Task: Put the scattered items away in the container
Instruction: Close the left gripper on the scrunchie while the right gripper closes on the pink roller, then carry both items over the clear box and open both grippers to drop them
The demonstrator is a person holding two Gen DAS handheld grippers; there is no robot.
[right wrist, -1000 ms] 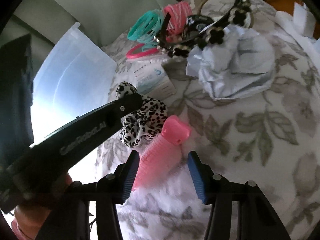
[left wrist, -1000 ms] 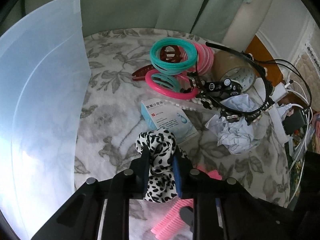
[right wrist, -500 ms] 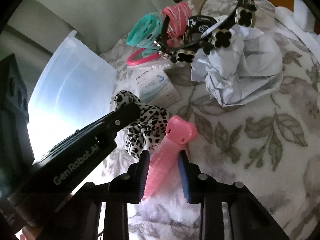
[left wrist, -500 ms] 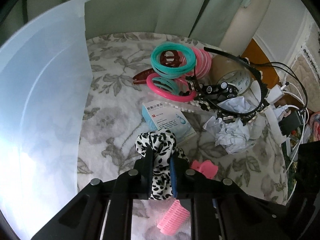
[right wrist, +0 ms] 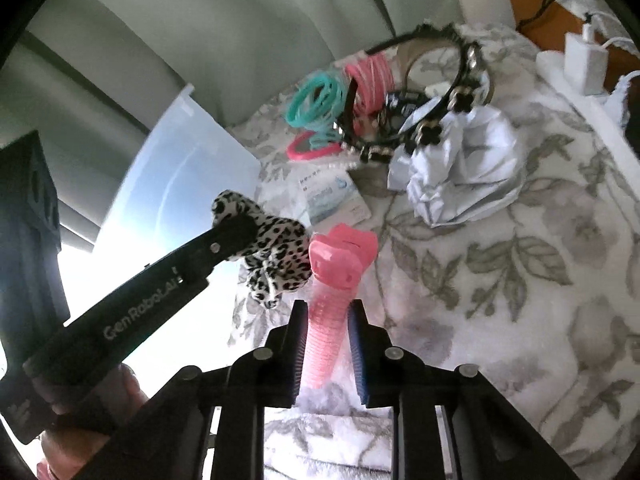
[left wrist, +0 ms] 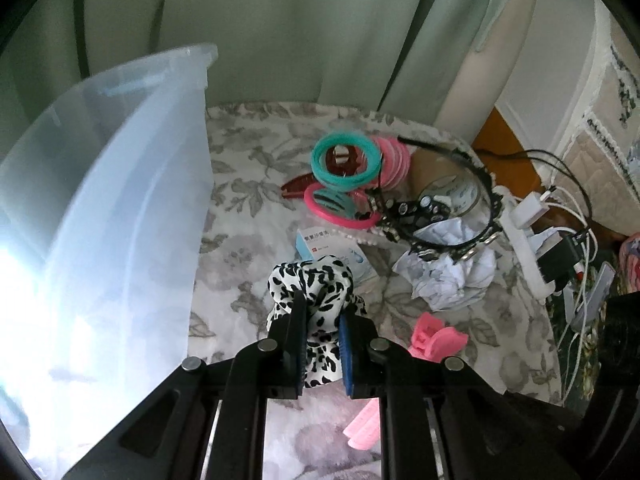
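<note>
The left gripper (left wrist: 322,320) has its fingers clenched on a black-and-white spotted scrunchie (left wrist: 312,284), which bunches out above and below the pads and is held clear of the floral tabletop (left wrist: 248,184). In the right wrist view the same scrunchie (right wrist: 276,256) hangs from the left gripper's tip (right wrist: 240,228), just left of the pink clip. The right gripper (right wrist: 326,320) has its fingers closed on a pink ribbed hair clip (right wrist: 332,288), whose wide head points away from the camera, over the tabletop (right wrist: 520,280).

Immediately left of the left gripper stands the translucent plastic container (left wrist: 112,208), its wall rising well above the cloth.

Beyond the scrunchie lies a small blue-and-white box (left wrist: 320,240), partly hidden by it. To its right sits a crumpled white paper (left wrist: 452,276). Farther back, a black studded headband (left wrist: 452,216) arches over the paper and a roll of tape (left wrist: 448,184). Left of that are teal rings (left wrist: 346,160) stacked against pink rings (left wrist: 396,160), with another pink ring (left wrist: 340,212) lying flat and a dark red clip (left wrist: 296,188) beside it. At the far right edge, white chargers and cables (left wrist: 536,216) trail off the tabletop.
</note>
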